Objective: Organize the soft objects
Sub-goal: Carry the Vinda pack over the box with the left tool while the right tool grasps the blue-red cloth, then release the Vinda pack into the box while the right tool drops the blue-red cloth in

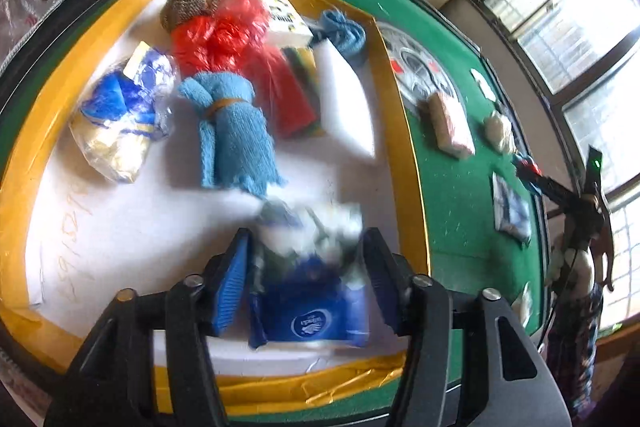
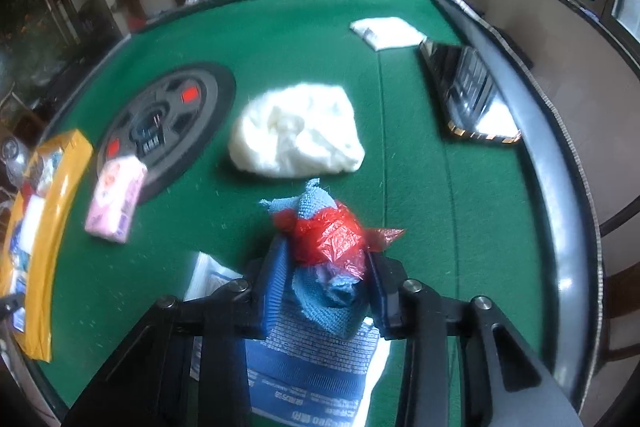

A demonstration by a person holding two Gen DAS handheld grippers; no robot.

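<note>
Blue tissue pack (image 1: 308, 323); red-wrapped blue cloth (image 2: 324, 267)
</note>
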